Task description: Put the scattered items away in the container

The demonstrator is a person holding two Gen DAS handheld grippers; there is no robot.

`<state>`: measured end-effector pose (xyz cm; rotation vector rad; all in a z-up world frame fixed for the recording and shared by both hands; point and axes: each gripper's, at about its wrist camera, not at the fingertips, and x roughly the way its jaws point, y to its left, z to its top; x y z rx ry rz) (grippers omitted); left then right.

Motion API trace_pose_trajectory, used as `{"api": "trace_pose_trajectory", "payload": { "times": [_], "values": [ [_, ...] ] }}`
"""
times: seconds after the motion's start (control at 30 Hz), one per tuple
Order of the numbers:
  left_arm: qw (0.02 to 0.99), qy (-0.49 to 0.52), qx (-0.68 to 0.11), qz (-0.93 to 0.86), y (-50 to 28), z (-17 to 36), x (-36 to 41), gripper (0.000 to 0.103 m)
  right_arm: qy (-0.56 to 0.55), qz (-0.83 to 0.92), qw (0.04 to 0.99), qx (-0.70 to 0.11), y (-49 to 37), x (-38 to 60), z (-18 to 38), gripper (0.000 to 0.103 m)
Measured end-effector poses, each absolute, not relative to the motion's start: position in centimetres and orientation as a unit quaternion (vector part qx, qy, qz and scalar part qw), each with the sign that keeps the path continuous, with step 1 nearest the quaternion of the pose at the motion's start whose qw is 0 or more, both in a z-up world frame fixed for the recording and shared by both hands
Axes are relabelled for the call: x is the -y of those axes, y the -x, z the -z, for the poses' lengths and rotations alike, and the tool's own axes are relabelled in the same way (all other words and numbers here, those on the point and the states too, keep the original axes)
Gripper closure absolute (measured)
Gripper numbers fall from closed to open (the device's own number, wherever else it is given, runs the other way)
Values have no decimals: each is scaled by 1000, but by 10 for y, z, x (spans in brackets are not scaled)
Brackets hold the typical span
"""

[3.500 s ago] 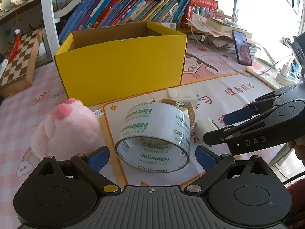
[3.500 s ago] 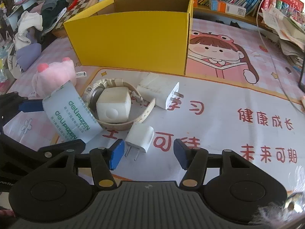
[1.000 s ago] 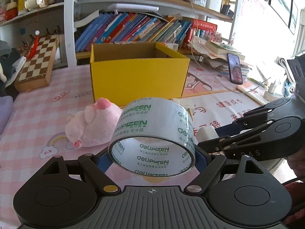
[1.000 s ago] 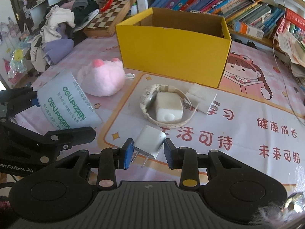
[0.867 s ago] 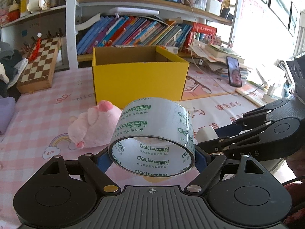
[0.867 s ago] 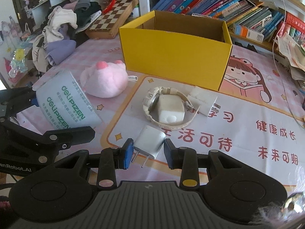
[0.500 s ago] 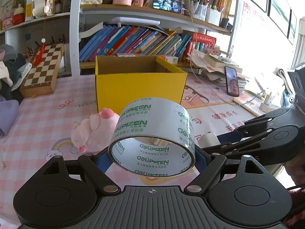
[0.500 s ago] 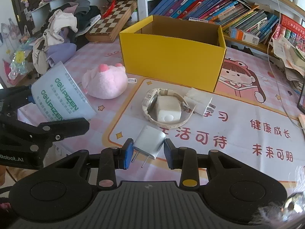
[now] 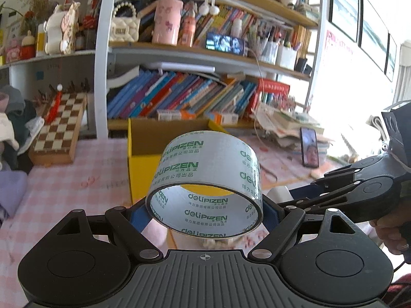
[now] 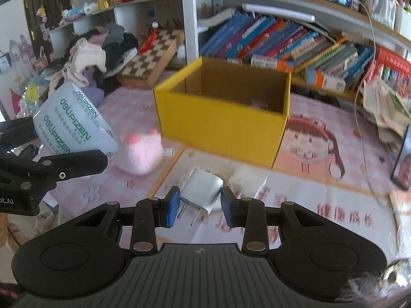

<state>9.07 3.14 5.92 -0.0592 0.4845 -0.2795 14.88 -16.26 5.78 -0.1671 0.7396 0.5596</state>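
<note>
My left gripper (image 9: 204,211) is shut on a roll of clear tape (image 9: 205,179) printed with green letters, held in the air in front of the yellow cardboard box (image 9: 141,164). The same tape roll (image 10: 72,123) shows at the left of the right wrist view. My right gripper (image 10: 197,202) is shut on a small white plug charger (image 10: 201,190), lifted above the mat, prongs pointing down. The yellow box (image 10: 221,125) stands open-topped ahead of it. A pink plush toy (image 10: 140,155) lies left of the box.
A larger white charger (image 10: 248,179) lies on the printed mat (image 10: 321,205) near the box. A chessboard (image 10: 151,59), clothes (image 10: 102,48) and shelves of books (image 10: 282,43) stand behind. A phone (image 9: 309,150) leans at the right among papers.
Both grippers have risen from the table with their loads. The left one has tilted up, so the box is now mostly behind the tape. The right one has moved closer to the box.
</note>
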Motion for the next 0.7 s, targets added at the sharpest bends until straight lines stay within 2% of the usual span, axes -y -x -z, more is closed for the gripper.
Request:
{"api": "trace_pose_trajectory", "payload": {
  "times": [0.33,0.7],
  "values": [
    [972,13,-208,113,-138,-93,-28,17,86,-300,899,-308,-212,172,-92,70],
    [968,-10,-232,93,-215,-96,-14,17,126,-337,887,-290,-301,168,-99,70]
  ]
}}
